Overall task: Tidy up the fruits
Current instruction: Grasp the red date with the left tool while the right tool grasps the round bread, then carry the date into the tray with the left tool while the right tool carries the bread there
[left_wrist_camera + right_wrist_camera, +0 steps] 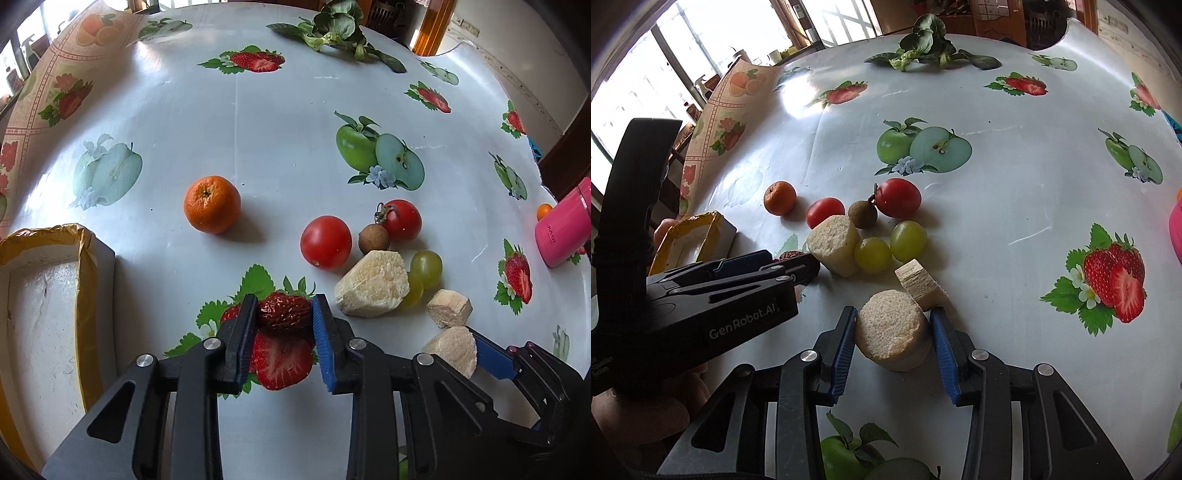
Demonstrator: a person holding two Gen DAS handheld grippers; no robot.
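A round table (258,122) covered in fruit-printed oilcloth is shown. A dark red wrinkled strawberry (283,311) is clamped by the left tool (284,314) just above the cloth. A pale cylindrical sugarcane piece (892,339), resting on the table, is bracketed by the parted right tool (894,328).

White lettering "GenRobot.AI" runs along the side of the black plastic body of the left claw (798,264), at about 8 o'clock in the right wrist view. Below it, at the far 9 o'clock edge, smaller white print stands on the same body; only the word "System" can be made out, the line above it being too small to read. In the left wrist view, at 3 o'clock, the pink cylindrical container (565,227) lying on the desk bears short white lettering, seen upside down; its characters cannot be told with certainty.
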